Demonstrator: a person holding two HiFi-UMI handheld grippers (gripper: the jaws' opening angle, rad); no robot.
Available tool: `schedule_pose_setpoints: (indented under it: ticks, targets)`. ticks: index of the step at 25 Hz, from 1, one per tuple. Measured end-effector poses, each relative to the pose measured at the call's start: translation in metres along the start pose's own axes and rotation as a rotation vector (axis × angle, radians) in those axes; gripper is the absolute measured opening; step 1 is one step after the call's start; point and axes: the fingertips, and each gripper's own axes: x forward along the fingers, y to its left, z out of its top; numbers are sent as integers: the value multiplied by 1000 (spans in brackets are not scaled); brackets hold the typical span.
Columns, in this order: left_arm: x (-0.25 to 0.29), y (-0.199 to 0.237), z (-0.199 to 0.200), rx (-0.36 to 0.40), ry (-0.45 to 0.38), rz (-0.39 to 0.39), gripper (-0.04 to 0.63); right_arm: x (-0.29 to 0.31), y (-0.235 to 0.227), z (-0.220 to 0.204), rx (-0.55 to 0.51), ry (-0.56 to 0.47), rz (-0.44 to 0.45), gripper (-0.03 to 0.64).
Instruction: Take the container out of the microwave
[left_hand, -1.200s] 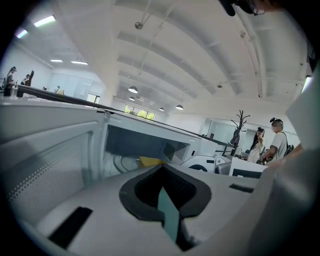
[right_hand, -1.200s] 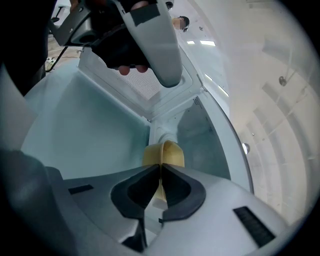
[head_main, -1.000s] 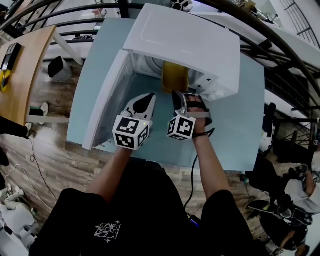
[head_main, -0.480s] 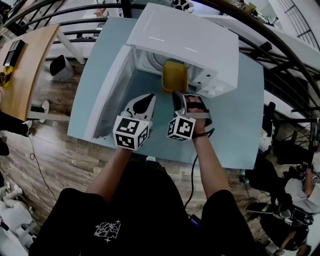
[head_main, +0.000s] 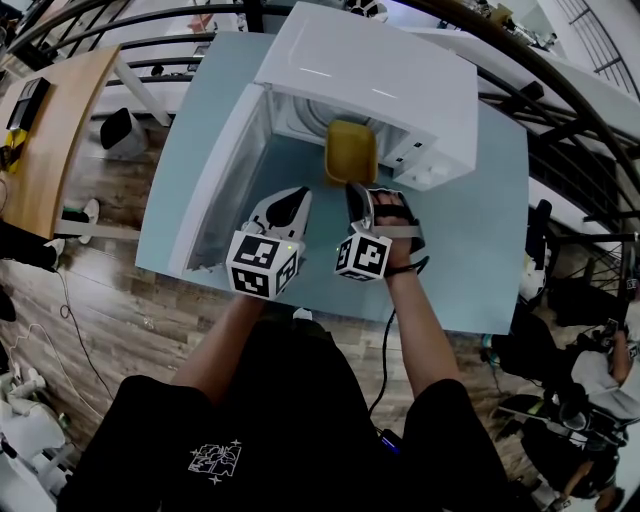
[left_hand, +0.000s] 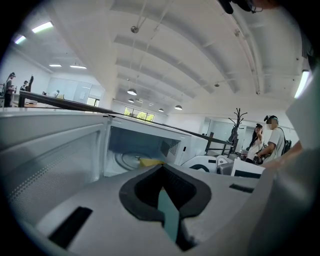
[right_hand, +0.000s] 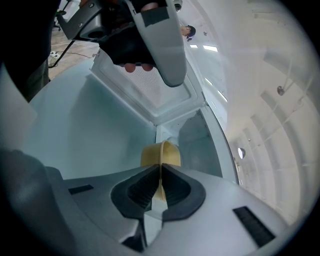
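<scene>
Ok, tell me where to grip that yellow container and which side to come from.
Grip the near rim of the yellow container, coming in from the open front of the microwave. Its wall is thin and upright, so it slips edge-on between the jaws. The right gripper is shut on it at just that spot.

At the mouth of the open microwave (head_main: 380, 80), the right claw (head_main: 357, 189) touches the near rim of the yellow container (head_main: 349, 150), the left claw (head_main: 295, 195) just beside it.

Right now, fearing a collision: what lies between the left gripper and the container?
Nothing: the head view shows only bare table between left gripper and container.
</scene>
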Motion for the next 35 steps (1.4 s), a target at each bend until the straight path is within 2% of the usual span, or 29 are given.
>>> schedule_pose_setpoints:
  ticks: [35]
  targets:
    - [-24,3,-40,-5,54,22,8,1,66,-7,1,26,95,21]
